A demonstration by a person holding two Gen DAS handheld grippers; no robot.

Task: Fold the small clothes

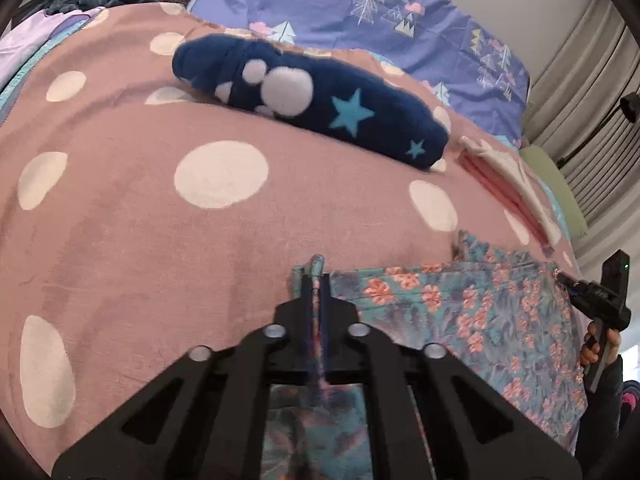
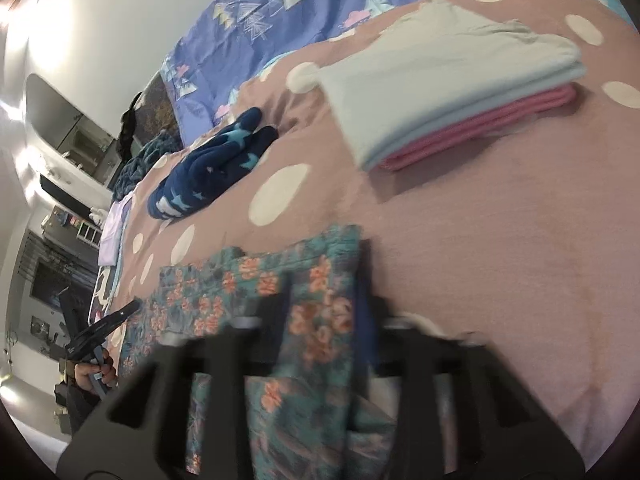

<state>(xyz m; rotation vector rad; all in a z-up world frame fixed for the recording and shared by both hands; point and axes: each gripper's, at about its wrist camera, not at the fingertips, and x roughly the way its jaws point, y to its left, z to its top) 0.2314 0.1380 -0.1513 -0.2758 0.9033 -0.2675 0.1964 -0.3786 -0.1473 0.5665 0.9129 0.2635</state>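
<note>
A teal floral garment (image 1: 472, 320) lies on the pink polka-dot blanket (image 1: 168, 224). My left gripper (image 1: 319, 276) is shut on the garment's left corner, with a thin fold of cloth pinched between its fingers. In the right wrist view my right gripper (image 2: 326, 280) is blurred; its fingers stand apart with the floral garment (image 2: 224, 292) lying between them. The right gripper also shows in the left wrist view (image 1: 560, 278) at the garment's right edge. The left gripper shows in the right wrist view (image 2: 134, 306) at the garment's far corner.
A navy fleece item with stars (image 1: 304, 96) lies further up the blanket. A folded stack of white and pink clothes (image 2: 460, 92) sits to the right. A purple tree-print quilt (image 1: 360, 8) lies behind. Curtains (image 1: 600, 92) hang at the right.
</note>
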